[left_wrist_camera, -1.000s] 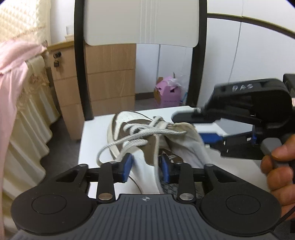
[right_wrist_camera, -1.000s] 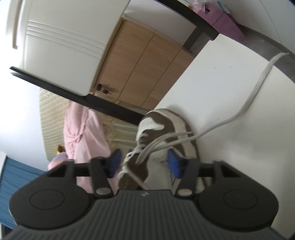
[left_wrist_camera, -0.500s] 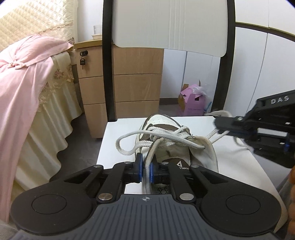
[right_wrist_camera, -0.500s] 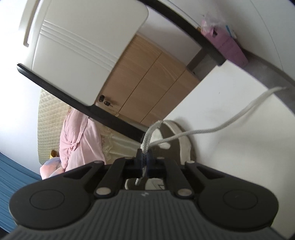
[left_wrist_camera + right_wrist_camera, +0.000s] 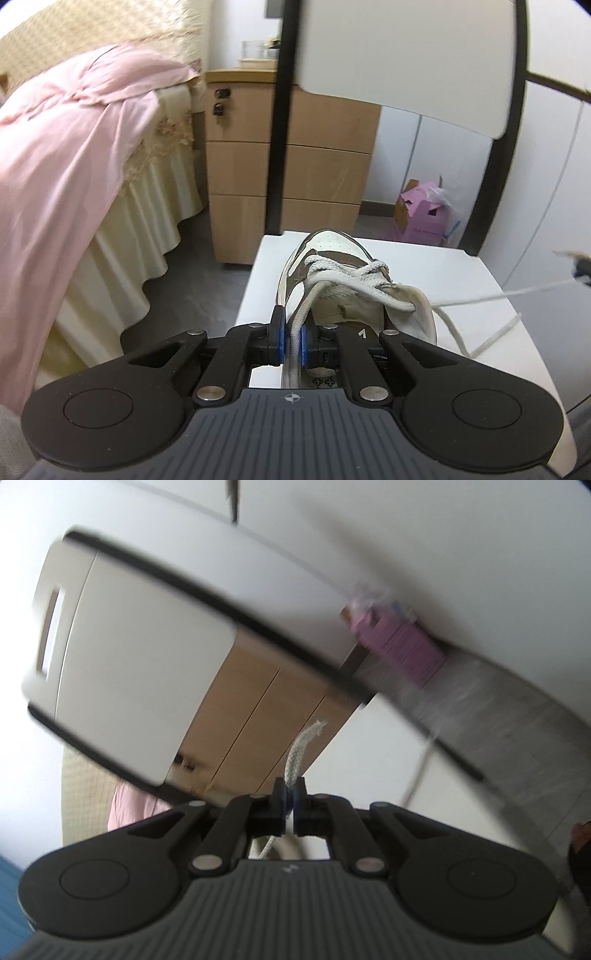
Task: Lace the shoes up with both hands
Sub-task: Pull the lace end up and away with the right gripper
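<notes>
A white and brown sneaker (image 5: 328, 258) lies on a white chair seat (image 5: 461, 269), toe pointing away. My left gripper (image 5: 291, 332) is shut on one white lace (image 5: 308, 299) that runs up to the eyelets. The other lace (image 5: 498, 297) stretches taut off to the right, toward a dark tip of the right gripper at the frame edge. In the right wrist view, my right gripper (image 5: 291, 797) is shut on that lace, whose frayed end (image 5: 301, 746) sticks up past the pads. The sneaker is hidden there.
A chair back with a black frame (image 5: 277, 147) rises behind the shoe. A wooden drawer cabinet (image 5: 317, 166) stands beyond it, a bed with a pink cover (image 5: 74, 147) at left, and a pink box (image 5: 421, 218) on the floor. A hand (image 5: 580, 834) shows at the right edge.
Both grippers closed on the laces. The right gripper then pulled away to the right, drawing its lace taut and leaving the shoe out of its view. The left gripper shifted slightly and rolled.
</notes>
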Tool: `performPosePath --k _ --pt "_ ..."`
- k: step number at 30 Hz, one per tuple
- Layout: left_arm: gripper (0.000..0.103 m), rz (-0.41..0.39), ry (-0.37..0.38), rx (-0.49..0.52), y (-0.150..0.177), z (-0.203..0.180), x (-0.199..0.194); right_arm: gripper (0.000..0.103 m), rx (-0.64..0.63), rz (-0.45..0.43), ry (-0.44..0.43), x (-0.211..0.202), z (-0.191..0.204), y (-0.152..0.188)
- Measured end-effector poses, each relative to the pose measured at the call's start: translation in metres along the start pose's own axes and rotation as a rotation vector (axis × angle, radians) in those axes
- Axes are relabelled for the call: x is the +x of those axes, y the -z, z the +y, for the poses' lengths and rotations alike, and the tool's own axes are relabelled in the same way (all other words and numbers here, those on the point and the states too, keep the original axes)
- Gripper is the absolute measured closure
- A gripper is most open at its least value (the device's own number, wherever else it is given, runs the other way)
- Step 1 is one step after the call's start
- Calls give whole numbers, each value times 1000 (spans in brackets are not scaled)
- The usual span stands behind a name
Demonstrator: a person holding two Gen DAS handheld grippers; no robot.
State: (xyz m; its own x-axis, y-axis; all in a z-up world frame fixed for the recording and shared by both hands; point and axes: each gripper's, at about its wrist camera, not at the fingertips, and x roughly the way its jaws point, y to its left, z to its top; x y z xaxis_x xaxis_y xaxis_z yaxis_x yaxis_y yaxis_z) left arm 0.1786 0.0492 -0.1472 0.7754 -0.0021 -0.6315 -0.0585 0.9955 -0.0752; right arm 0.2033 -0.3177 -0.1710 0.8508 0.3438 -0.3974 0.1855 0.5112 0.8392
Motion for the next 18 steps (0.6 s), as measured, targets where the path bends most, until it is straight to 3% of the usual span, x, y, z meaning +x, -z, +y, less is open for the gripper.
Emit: performPosePath --k 4,15,18 --pt "93 2 -6 -12 0 2 -1 100 16 -17 64 -15 -17 -8" --pt "93 16 -21 -33 -2 0 0 99 73 155 185 -16 -45 6" --pt "92 20 -22 -37 -2 0 0 93 69 172 212 -19 -45 10"
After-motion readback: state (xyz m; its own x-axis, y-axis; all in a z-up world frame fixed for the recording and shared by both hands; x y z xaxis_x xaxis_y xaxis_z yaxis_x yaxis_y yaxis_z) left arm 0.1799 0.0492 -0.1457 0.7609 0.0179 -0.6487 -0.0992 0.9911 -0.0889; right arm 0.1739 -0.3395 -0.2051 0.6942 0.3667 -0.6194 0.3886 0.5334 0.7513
